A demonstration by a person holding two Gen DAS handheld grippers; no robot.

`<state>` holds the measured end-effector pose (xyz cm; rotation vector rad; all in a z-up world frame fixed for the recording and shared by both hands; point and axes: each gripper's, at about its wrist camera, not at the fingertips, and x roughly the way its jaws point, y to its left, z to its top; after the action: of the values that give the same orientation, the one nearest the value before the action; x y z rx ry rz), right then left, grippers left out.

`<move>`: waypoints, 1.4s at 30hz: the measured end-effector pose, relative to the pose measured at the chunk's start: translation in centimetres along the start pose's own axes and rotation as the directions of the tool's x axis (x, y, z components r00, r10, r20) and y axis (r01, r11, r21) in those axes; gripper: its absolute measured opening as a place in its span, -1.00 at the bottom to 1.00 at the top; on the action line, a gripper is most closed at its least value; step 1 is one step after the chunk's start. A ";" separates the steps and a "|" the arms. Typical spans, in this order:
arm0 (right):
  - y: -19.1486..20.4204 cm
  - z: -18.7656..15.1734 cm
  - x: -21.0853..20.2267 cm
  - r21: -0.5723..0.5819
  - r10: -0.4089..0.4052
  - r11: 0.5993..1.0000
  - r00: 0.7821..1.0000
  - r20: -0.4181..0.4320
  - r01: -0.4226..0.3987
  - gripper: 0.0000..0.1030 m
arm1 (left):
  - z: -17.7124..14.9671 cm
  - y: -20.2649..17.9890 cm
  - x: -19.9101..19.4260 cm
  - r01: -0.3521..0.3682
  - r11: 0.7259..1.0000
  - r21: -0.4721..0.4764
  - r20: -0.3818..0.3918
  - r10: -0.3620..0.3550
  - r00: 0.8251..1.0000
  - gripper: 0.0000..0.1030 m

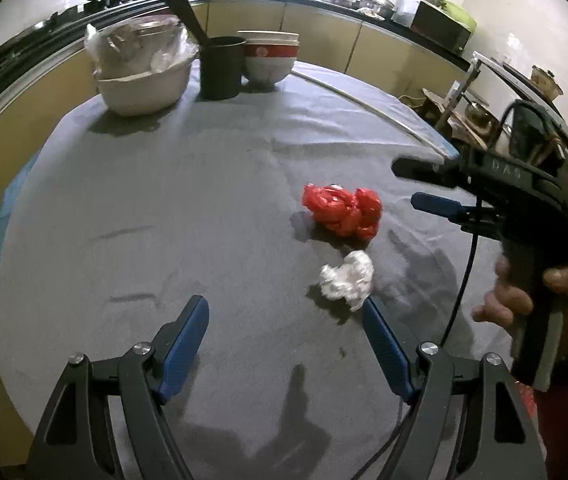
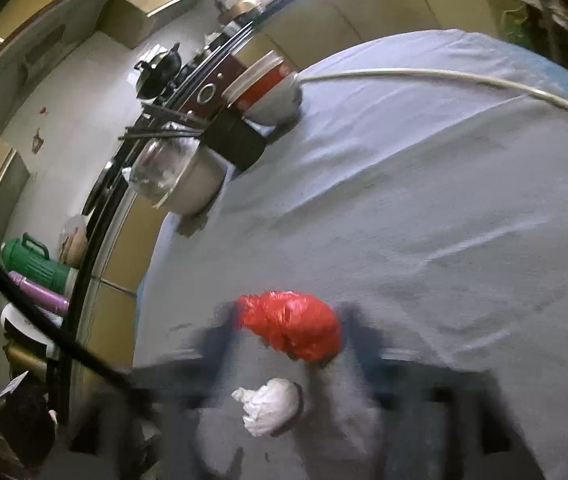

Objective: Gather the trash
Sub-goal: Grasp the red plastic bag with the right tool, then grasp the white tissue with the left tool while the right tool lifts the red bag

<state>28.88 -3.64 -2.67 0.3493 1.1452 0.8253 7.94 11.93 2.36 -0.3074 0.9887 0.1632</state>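
A crumpled red plastic bag point(image 1: 342, 210) point(image 2: 292, 324) lies on the grey tablecloth point(image 1: 164, 200), and a crumpled white wad point(image 1: 348, 280) point(image 2: 270, 404) lies just in front of it. My left gripper point(image 1: 284, 304) is open over bare cloth, its right fingertip point(image 1: 368, 308) right beside the white wad. My right gripper point(image 1: 408, 184), held by a hand point(image 1: 524, 300), hovers open to the right of the red bag without touching it. In the right wrist view its blurred fingers point(image 2: 220, 340) frame the red bag.
At the table's far side stand a pale basin point(image 1: 144, 84) holding a clear plastic bag, a black pot point(image 1: 220, 66) with a long handle, and stacked red-and-white bowls point(image 1: 270, 58). A thin white tube point(image 1: 364, 104) curves along the right edge. Kitchen counters surround the table.
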 end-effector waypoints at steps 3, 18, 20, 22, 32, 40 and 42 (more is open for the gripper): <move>0.7 0.1 1.5 -0.030 0.004 1.000 1.000 -0.007 -0.005 0.49 | -0.3 1.0 -0.3 -0.013 1.000 -0.011 0.001 0.013 1.000 0.54; 0.8 -1.3 4.6 -0.127 -0.086 0.989 0.994 -0.070 0.077 -0.17 | -0.3 0.7 0.3 0.025 1.000 0.008 -0.001 -0.025 1.000 0.54; -0.1 -1.3 2.8 -0.100 -0.093 0.991 0.995 -0.022 0.091 -0.17 | -0.1 -0.2 0.6 0.047 0.998 0.030 0.001 -0.047 0.999 0.54; -1.0 -1.6 1.0 -0.068 -0.099 0.993 0.995 0.014 0.099 -0.17 | 0.3 -1.5 1.5 0.072 0.995 0.071 -0.013 -0.071 0.997 0.54; -5.8 -6.8 -9.2 0.092 -0.085 0.993 0.987 0.136 0.073 -0.17 | 1.4 -6.3 6.0 0.107 0.965 0.241 -0.040 -0.101 0.994 0.54; -6.4 -10.7 -12.9 0.124 -0.073 0.991 0.982 0.172 0.052 -0.17 | 0.9 -6.4 8.0 0.145 0.962 0.230 -0.084 -0.129 0.988 -0.37; -6.2 -11.2 -13.4 0.120 -0.076 0.991 0.981 0.181 0.055 -0.17 | 0.7 -6.2 8.2 0.117 0.966 0.232 -0.064 -0.105 0.992 -0.58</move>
<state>18.94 -19.29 -2.20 0.4711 1.0265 0.6567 14.70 6.24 -3.02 -0.1492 1.0279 -0.0643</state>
